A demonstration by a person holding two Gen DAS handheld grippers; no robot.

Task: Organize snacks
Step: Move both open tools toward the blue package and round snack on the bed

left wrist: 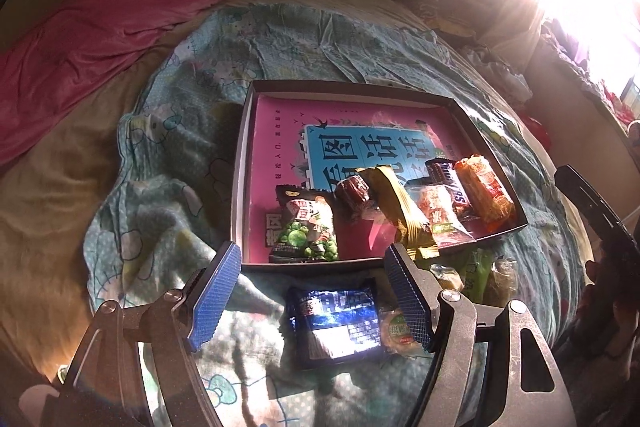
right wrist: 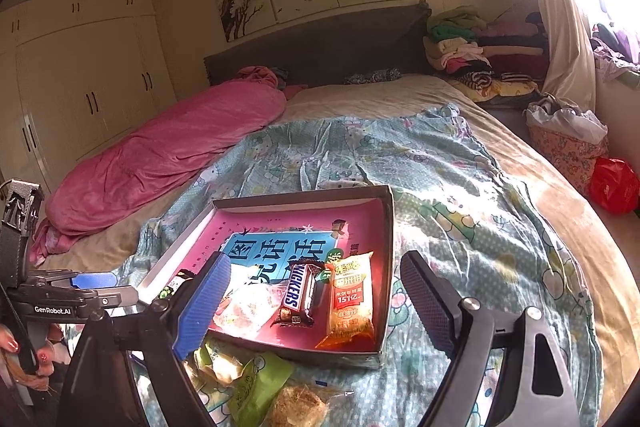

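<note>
Bed with blue cartoon quilt [right wrist: 440,163]. Shallow dark cardboard box [left wrist: 245,163] holds about six snacks. Shiny blue packet [left wrist: 336,319], few others outside. Left gripper [left wrist: 312,299], right gripper [right wrist: 316,307]: fingers spread, empty.

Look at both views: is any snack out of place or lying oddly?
Yes. The yellow-green packet hangs over the tray's front rim, half out. Several snacks, among them the blue packet and a green wrapper, lie on the quilt outside the tray.
</note>
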